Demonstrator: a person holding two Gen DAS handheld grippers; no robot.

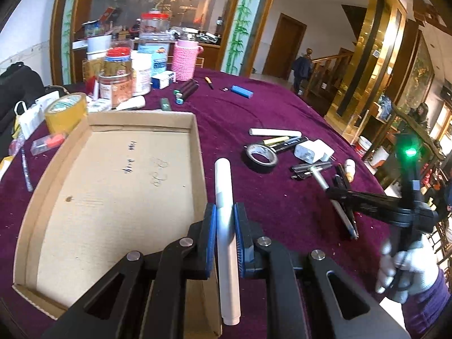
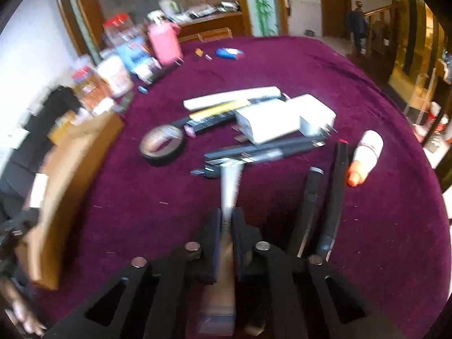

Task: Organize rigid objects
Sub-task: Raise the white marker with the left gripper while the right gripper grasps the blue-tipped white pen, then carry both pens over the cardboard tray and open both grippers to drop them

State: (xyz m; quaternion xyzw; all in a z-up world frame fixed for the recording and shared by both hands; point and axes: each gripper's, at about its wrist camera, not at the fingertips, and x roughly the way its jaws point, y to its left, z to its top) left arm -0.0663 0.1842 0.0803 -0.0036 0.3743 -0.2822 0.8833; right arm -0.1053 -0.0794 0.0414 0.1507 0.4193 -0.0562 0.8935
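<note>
Sitting at left: shallow open brown cardboard tray (image 1: pixel 110 186) on purple velvet tablecloth (image 1: pixel 282 107), only pen marks on its floor.
Behind tray: yellow tape roll (image 1: pixel 66 111), cluster of lidded plastic jars (image 1: pixel 124 67), pink knitted cup sleeve (image 1: pixel 185 60).
Left gripper (image 1: pixel 225 221): pinching long white cylindrical marker (image 1: pixel 226 223), held just beside the tray's right wall.
Middle pile: black tape ring (image 1: pixel 261 158), white plug adapter (image 1: pixel 313 151).
Right gripper (image 2: pixel 226 227): closed on silver metal-handled tool (image 2: pixel 230 192), above the cloth.
</note>
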